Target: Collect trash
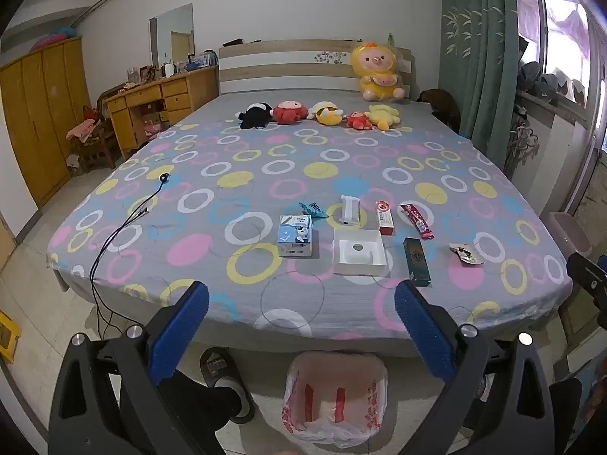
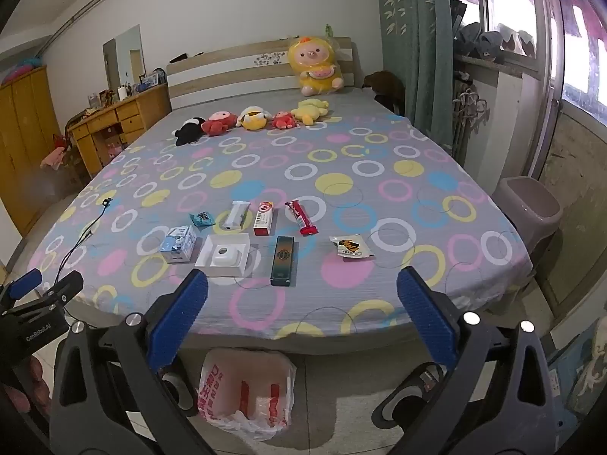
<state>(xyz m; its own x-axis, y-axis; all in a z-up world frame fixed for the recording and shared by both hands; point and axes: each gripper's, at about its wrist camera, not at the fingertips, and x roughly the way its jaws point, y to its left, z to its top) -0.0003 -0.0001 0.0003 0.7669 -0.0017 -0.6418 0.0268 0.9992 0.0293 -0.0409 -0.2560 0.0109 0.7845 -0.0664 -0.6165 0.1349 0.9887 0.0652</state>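
Across the bed [image 1: 265,159], plush toys [image 1: 322,113] line the headboard end; trash lies near the foot: white box [image 1: 358,252], milk carton [image 1: 296,235], dark box [image 1: 416,261], wrappers [image 1: 417,220]. Below the foot stands a bag-lined bin [image 1: 335,394], apparently empty. Left gripper [image 1: 301,326] and right gripper [image 2: 302,324] hover released.

Matt cloth bedsheet [image 1: 227,204]; glossy foil wrapper [image 2: 301,218]; crinkled plastic bag [image 1: 335,398].
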